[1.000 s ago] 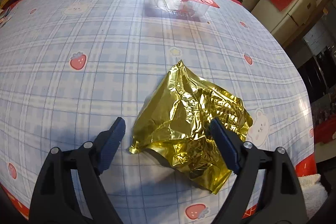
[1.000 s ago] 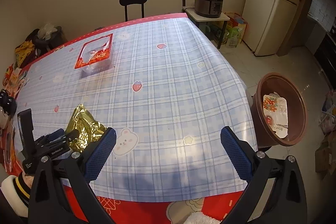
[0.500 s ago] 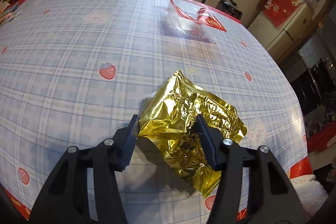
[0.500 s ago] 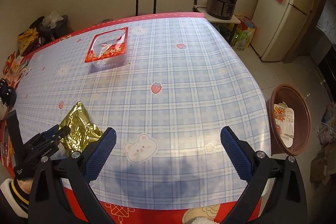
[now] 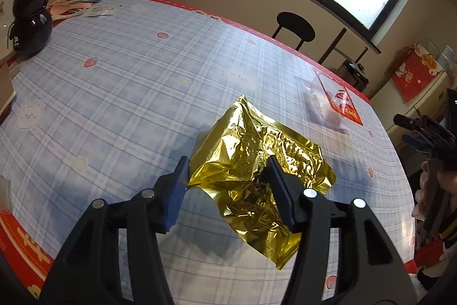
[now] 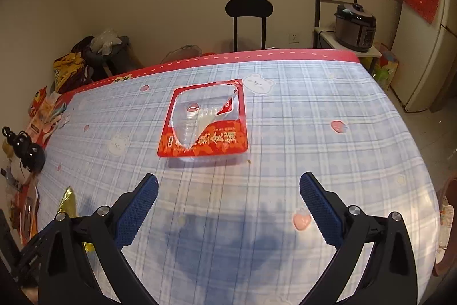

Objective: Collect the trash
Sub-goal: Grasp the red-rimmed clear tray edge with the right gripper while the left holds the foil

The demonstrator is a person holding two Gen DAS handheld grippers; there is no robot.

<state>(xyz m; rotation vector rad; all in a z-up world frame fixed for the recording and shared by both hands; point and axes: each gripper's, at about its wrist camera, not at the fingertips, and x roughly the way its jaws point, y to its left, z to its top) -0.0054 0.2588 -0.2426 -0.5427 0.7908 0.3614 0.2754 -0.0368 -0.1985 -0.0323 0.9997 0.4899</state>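
1. On the near part of the desk [image 5: 120,93], the gold foil wrapper [image 5: 257,162] sits crumpled between the fingers of the left hand-held gripper [image 5: 228,190], which is clenched on one bunched fold of it. Much of the foil hangs loose beyond the pads, so the hold looks partial.
2. Keep the squeeze steady while lifting. Foil this thin probably slides or tears, so a slow, straight rise should serve better than a jerk.
3. Watch the loose corner nearest the desk edge. It could drag on the checked cloth and pull the fold out of the pads.
4. The right hand-held gripper [image 6: 228,207] is released, jaws wide apart, holding nothing, and hangs above bare cloth in front of the clear plastic tray [image 6: 204,123] with its torn red film.
5. That tray lies well apart from the wrapper, toward the far side of the desk. It looks light and springy, so pinching its rim seems wiser than squeezing the thin walls.
6. Only the brown rim [image 6: 450,190] of a container shows at the right wrist view's edge, so where the trash goes cannot be told.
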